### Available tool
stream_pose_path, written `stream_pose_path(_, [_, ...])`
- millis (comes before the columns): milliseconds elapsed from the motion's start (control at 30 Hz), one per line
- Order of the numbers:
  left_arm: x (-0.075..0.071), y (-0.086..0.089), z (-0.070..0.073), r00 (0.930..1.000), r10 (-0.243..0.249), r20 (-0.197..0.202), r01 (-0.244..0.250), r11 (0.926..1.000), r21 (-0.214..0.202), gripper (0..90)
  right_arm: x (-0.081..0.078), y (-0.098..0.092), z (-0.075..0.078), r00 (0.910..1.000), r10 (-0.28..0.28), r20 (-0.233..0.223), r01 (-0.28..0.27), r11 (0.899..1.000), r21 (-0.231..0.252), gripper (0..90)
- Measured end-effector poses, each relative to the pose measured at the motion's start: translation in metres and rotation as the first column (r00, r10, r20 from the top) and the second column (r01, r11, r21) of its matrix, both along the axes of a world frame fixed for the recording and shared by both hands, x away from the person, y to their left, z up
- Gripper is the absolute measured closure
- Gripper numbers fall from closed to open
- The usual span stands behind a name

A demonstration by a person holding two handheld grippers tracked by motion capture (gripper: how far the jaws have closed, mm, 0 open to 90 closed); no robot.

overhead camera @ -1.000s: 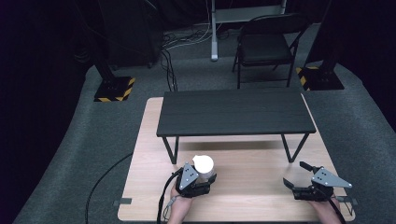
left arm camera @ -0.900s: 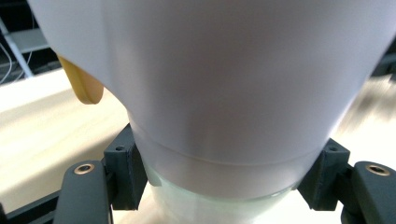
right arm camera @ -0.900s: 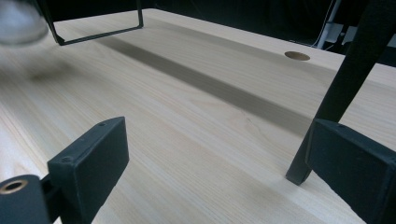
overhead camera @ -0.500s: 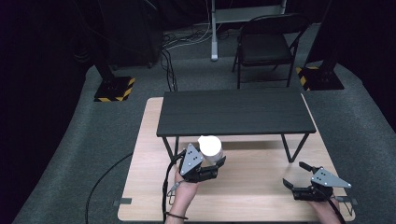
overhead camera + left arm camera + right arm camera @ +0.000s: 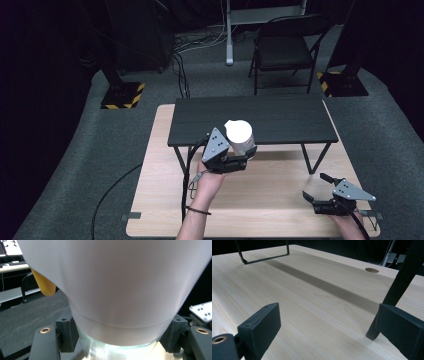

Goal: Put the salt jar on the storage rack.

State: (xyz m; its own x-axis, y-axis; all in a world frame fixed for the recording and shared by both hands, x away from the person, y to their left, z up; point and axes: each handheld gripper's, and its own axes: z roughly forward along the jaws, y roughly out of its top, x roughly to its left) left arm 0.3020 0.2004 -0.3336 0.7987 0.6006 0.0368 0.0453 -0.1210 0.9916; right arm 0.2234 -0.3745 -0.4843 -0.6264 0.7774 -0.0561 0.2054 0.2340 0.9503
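Observation:
A white cup (image 5: 239,136) is held up in my left gripper (image 5: 242,151), over the front edge of a low black shelf (image 5: 285,117) that stands on the wooden table (image 5: 270,205). In the left gripper view the cup (image 5: 117,290) widens upward and has a clear base, and my left gripper (image 5: 121,338) is shut on its lower part. A yellow piece (image 5: 45,286) shows beside it; I cannot tell what it is. My right gripper (image 5: 316,188) rests open near the table's front right corner. Bare wood lies between the jaws of the right gripper (image 5: 329,325).
A black shelf leg (image 5: 402,277) stands just right of my right gripper. The tabletop has a round hole (image 5: 372,270). Behind the table are a folding chair (image 5: 282,47), floor cables (image 5: 182,75) and yellow-striped stand bases (image 5: 122,95).
My left gripper has risen and moved away from the person with the white cup, from the front of the table up to the shelf's front edge. The right gripper has stayed put.

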Motion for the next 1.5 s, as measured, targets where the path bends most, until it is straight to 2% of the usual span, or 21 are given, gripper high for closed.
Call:
stream_pose_path(100, [0.009,-0.008,0.006,0.9998,0.011,-0.014,-0.011,0.9999,-0.002,30.8,0.000,0.000,0.000,1.0000,0.000,-0.001,0.000,1.000,0.000,5.0])
stream_pose_path(267, [0.021,-0.023,0.018,0.9982,0.054,-0.027,-0.053,0.9981,0.033,30.7,0.000,0.000,0.000,1.0000,0.002,-0.002,-0.002,1.000,0.002,5.0])
stream_pose_path(367, [0.030,-0.030,0.022,0.9959,0.076,-0.049,-0.075,0.9968,0.026,30.8,0.000,-0.001,0.000,1.0000,0.000,-0.002,0.000,1.000,0.003,5.0])
stream_pose_path(433, [0.035,-0.036,0.027,0.9930,0.095,-0.069,-0.093,0.9948,0.041,30.7,-0.001,-0.001,0.000,1.0000,0.001,-0.001,-0.001,1.000,0.005,5.0])
stream_pose_path(467, [0.035,-0.036,0.027,0.9930,0.095,-0.069,-0.093,0.9948,0.041,30.7,-0.001,-0.001,0.000,1.0000,0.001,-0.001,-0.001,1.000,0.005,5.0])
stream_pose_path(600, [0.043,-0.045,0.032,0.9889,0.117,-0.091,-0.109,0.9901,0.088,30.7,0.000,-0.002,0.000,1.0000,0.003,-0.003,-0.003,1.000,0.009,5.0])
stream_pose_path(667, [0.045,-0.045,0.029,0.9884,0.116,-0.097,-0.110,0.9914,0.071,30.6,0.000,-0.002,0.000,1.0000,0.003,-0.002,-0.003,1.000,0.009,5.0])
stream_pose_path(733, [0.045,-0.047,0.028,0.9886,0.122,-0.088,-0.116,0.9903,0.077,30.3,0.000,-0.002,0.000,1.0000,0.000,-0.003,0.000,1.000,0.009,5.0])
stream_pose_path(800, [0.043,-0.050,0.029,0.9877,0.136,-0.077,-0.127,0.9860,0.108,25.7,-0.001,-0.002,0.000,1.0000,-0.003,-0.001,0.003,1.000,0.011,5.0])
stream_pose_path(867, [0.041,-0.050,0.028,0.9867,0.140,-0.083,-0.129,0.9838,0.124,21.2,-0.001,-0.002,0.000,1.0000,-0.002,0.000,0.002,1.000,0.010,5.0])
stream_pose_path(1000, [0.035,-0.042,0.019,0.9860,0.140,-0.091,-0.128,0.9844,0.120,18.9,-0.001,-0.001,0.000,1.0000,-0.002,-0.004,0.002,1.000,0.010,5.0])
stream_pose_path(1200, [0.013,-0.020,0.004,0.9873,0.141,-0.073,-0.132,0.9834,0.125,18.0,-0.001,-0.001,0.000,1.0000,-0.003,-0.003,0.003,1.000,0.009,5.0])
stream_pose_path(1267, [0.005,-0.011,0.000,0.9903,0.125,-0.059,-0.117,0.9845,0.131,17.7,-0.001,-0.001,0.000,1.0000,-0.003,-0.002,0.003,1.000,0.007,5.1])
stream_pose_path(1367, [-0.012,0.000,-0.006,0.9928,0.115,-0.035,-0.108,0.9817,0.157,17.3,-0.001,-0.001,0.000,1.0000,-0.007,-0.004,0.007,1.000,0.009,5.0])
stream_pose_path(1467, [-0.027,0.016,-0.016,0.9942,0.104,-0.029,-0.098,0.9830,0.155,16.7,-0.001,-0.001,0.000,0.9999,-0.009,-0.004,0.009,1.000,0.006,5.0])
stream_pose_path(1500, [-0.027,0.016,-0.016,0.9942,0.104,-0.029,-0.098,0.9830,0.155,16.5,-0.001,-0.001,0.000,1.0000,-0.009,-0.003,0.009,1.000,0.006,5.1])
